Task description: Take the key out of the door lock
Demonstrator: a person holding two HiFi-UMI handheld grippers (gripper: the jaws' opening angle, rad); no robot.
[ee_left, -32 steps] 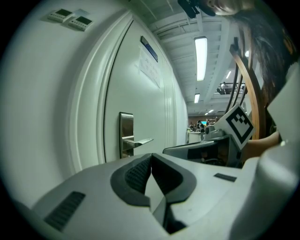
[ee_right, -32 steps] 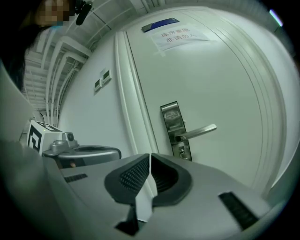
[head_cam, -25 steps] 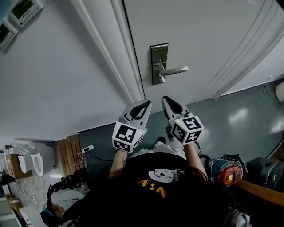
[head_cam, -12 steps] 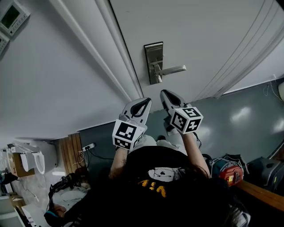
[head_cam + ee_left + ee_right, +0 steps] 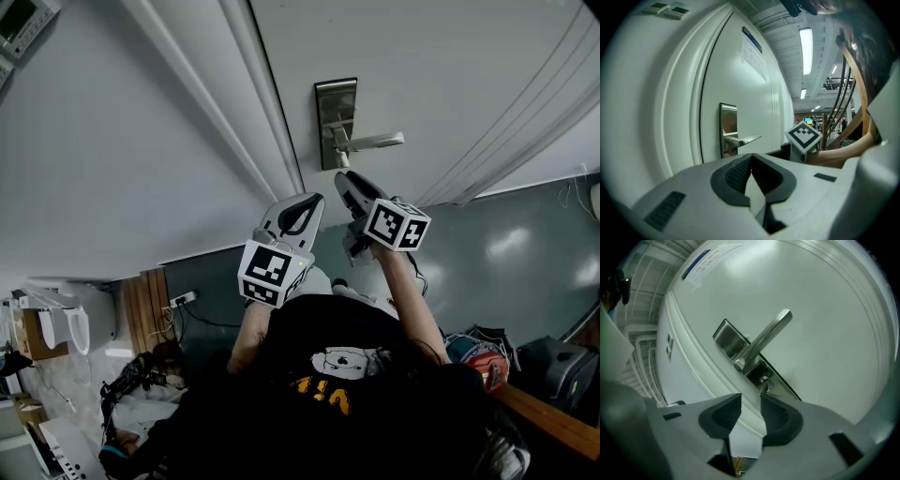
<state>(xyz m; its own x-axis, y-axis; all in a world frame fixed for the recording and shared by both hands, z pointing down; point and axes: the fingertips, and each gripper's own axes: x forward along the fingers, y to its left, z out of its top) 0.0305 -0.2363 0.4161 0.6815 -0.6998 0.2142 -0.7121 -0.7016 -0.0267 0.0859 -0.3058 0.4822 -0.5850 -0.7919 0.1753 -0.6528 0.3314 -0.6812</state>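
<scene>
A steel lock plate with a lever handle sits on the white door. In the right gripper view a small key sticks out of the lock plate, below the lever. My right gripper is raised just under the plate. Its jaws are opening, its tips are a short way short of the key, and nothing is between them. My left gripper hangs lower and to the left, shut and empty, pointing toward the door.
The white door frame runs along the left of the lock. Wall panels hang at the far left. On the floor lie a red and black tool, cables and a wooden panel. The person's body fills the lower middle.
My right gripper has moved up toward the lock plate, ending just under the lever. The left gripper has stayed nearly where it was.
</scene>
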